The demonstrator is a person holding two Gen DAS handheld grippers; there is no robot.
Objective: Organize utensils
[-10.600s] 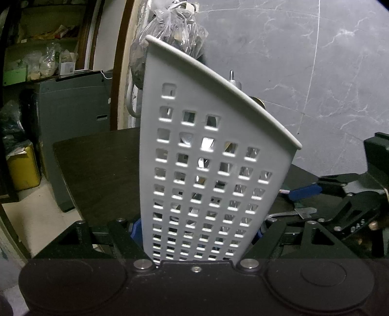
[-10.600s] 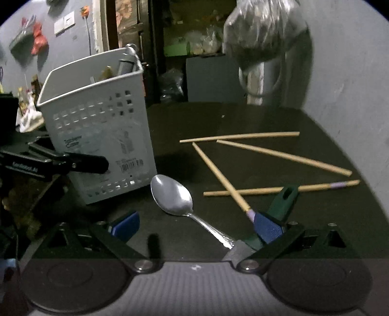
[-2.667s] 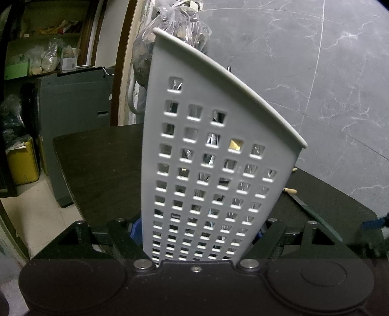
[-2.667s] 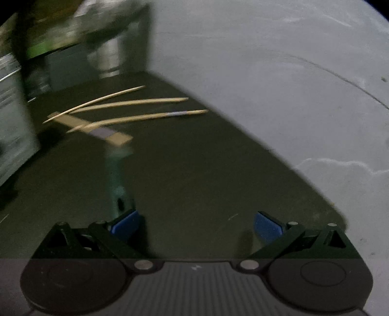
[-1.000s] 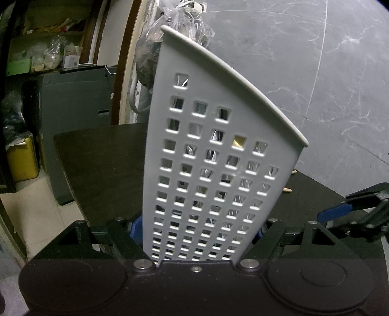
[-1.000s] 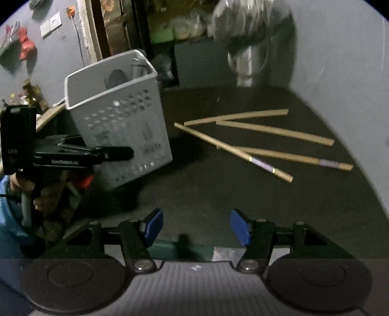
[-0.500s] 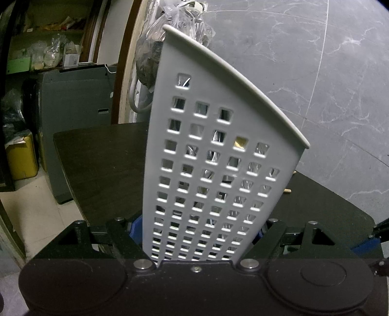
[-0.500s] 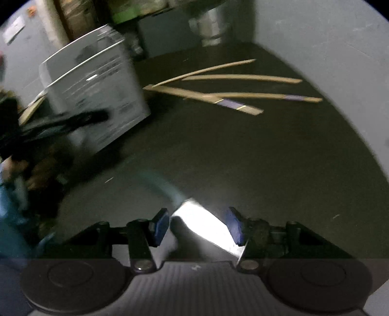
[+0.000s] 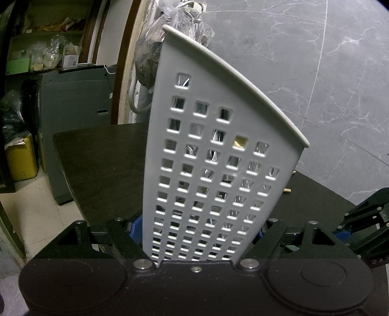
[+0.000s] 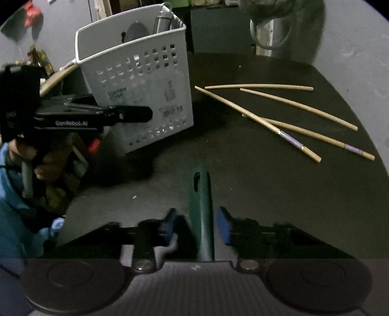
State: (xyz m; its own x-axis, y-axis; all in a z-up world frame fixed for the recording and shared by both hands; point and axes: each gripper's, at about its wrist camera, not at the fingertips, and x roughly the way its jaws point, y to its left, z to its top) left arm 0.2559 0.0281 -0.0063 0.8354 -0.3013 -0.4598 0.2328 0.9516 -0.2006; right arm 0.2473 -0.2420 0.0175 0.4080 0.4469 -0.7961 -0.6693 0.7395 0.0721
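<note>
1. Left gripper (image 9: 197, 233) – jaws clamping the white perforated basket (image 9: 218, 170) by its side wall; blue pads (image 9: 136, 226) pressing on either side of the wall low down. Basket rising tilted straight ahead of the tongs, filling mid-frame. Metal utensils showing thru the holes; exact items unclear.

2. Same basket in right wrist view (image 10: 136, 97) – sitting ahead & to the left of the right tongs, leaning, w/ the left gripper (image 10: 136, 114) gripping its near wall from the left. Utensil handles (image 10: 163, 17) sticking up past the rim at the back.

3. Right gripper (image 10: 197, 223) – green-handled utensil (image 10: 201, 201) lying between its blue pads (image 10: 222, 226), handle w/ hang-slot pointing fwd away from the tongs. Gap showing on both sides of the handle, so pads not touching it at the visible part; whether it is being held further back – cannot tell. Working end hidden under the gripper body.

4. Four wooden chopsticks (image 10: 287, 114) – lying loose on the dark table (image 10: 243, 170), ahead & to the right of the right tongs, well apart from them. Two w/ purple bands near the closer ends; one crossing over another.

5. Plastic bag (image 9: 170, 43) – hanging beyond the basket, ahead of the left tongs, against the grey marbled wall (image 9: 316, 73).
</note>
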